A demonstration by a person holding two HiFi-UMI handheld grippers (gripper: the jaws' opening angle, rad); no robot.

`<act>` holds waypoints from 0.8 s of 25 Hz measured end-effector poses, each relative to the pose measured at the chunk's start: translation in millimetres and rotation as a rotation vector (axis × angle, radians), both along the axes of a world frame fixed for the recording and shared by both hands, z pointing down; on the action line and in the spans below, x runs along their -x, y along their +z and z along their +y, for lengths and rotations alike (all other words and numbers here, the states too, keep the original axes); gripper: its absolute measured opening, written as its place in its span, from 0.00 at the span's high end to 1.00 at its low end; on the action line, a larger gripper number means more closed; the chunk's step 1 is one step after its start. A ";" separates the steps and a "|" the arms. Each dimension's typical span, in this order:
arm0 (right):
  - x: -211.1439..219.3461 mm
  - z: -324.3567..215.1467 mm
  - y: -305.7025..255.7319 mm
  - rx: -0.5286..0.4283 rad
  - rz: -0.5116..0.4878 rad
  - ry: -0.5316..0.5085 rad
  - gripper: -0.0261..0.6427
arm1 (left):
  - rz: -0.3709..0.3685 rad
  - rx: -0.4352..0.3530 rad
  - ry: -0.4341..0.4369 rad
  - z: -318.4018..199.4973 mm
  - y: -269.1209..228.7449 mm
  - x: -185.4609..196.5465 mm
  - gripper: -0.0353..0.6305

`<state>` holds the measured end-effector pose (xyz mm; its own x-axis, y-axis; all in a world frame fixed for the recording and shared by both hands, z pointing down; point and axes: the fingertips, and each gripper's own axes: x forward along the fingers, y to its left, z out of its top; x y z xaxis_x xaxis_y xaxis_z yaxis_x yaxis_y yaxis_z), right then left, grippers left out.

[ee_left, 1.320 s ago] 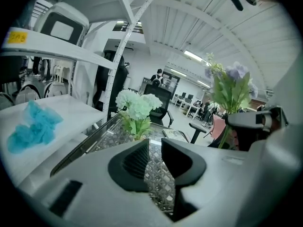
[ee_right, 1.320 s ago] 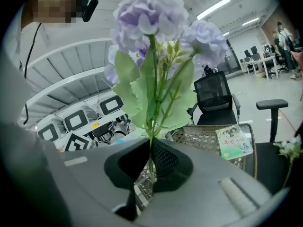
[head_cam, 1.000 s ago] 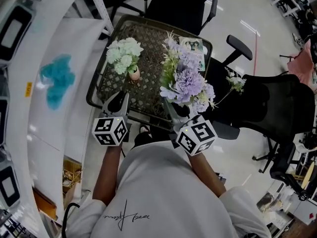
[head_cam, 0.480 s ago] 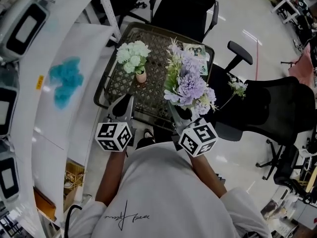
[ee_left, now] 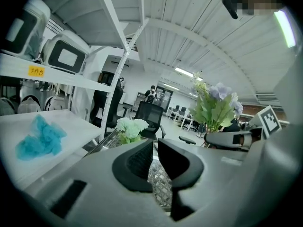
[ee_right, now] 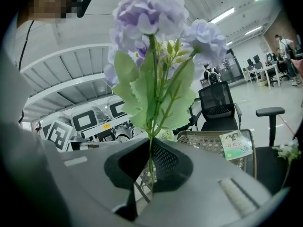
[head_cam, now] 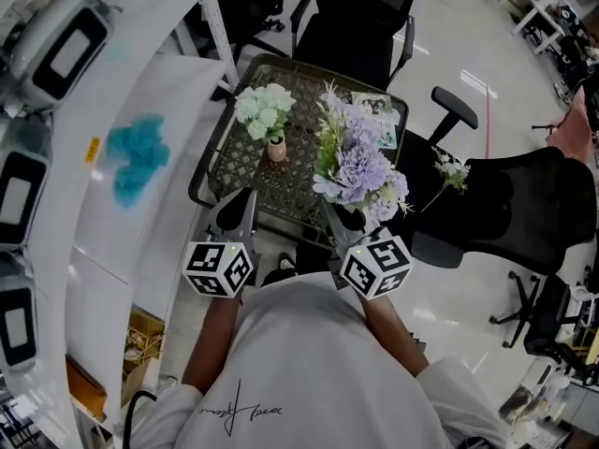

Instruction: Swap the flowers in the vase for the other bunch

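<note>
The dark lattice-top table (head_cam: 295,171) carries two items. A small vase (head_cam: 277,150) holding pale green-white flowers (head_cam: 264,108) stands upright at about 10 o'clock on the top. A printed booklet (head_cam: 386,120) lies flat at the 1 o'clock corner, well apart from the vase.

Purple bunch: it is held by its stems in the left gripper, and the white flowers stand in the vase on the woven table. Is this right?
Wrong gripper. The right gripper view shows the purple bunch held by its stems in the right gripper; the left gripper, whose jaws have just been closing, is empty. The rest holds.
</note>
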<state>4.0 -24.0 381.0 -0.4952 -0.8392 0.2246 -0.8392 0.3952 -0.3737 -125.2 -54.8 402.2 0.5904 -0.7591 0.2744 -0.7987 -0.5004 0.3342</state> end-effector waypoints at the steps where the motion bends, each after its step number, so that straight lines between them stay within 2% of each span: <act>1: 1.2 1.6 -0.8 0.001 0.002 0.000 0.93 | 0.000 -0.005 0.005 2.5 -2.7 0.3 0.91; 4: 3.6 5.9 -1.0 0.004 0.012 -0.006 0.93 | 0.005 -0.022 0.018 9.2 -9.9 -1.3 0.95; 16: 15.0 15.4 -1.9 0.012 0.029 -0.050 0.93 | 0.038 -0.056 0.032 24.5 -24.3 0.4 0.95; 20: 16.1 16.2 -4.2 0.013 0.044 -0.070 0.93 | 0.000 -0.094 0.043 27.1 -35.0 -1.7 0.95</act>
